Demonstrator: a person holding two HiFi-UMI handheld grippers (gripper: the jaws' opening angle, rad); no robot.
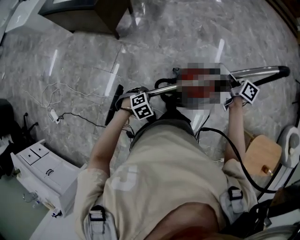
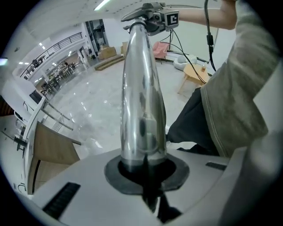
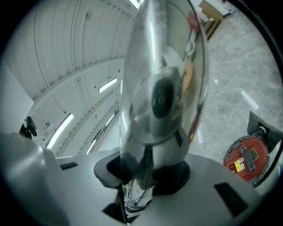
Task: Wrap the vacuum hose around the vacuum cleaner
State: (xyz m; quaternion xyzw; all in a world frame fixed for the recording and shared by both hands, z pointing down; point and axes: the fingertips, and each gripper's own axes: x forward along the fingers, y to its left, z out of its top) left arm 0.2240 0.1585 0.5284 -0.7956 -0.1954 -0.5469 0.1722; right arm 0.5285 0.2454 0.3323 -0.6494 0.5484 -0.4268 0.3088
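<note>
On my far left a white drawer unit (image 1: 40,164) stands at the edge of the grey marble floor (image 1: 154,37). Just past it a thin white cord (image 1: 49,101) with a small plug lies in loose loops, and a black lead (image 1: 82,118) trails off from it. A dark wooden cabinet (image 1: 89,14) sits at the top, well apart from my work. A flat black bar (image 1: 114,104) lies on the floor just beside my left gripper (image 1: 140,101); I cannot tell what it belongs to. That gripper's jaws are clamped on the chrome wand (image 1: 262,71), which runs across in front of the person's body. My right gripper (image 1: 240,92) pinches the same tube further along, and the tube's dark tip sticks out beyond it. The red vacuum cleaner (image 3: 246,159) sits on the floor below the wand, low on the right in the right gripper view. A black line (image 1: 241,168), hose or cable I cannot tell, curves past the right forearm toward the lower right. It passes near a round wooden stool (image 1: 262,153), with a white chair (image 1: 291,145) just beside that.
</note>
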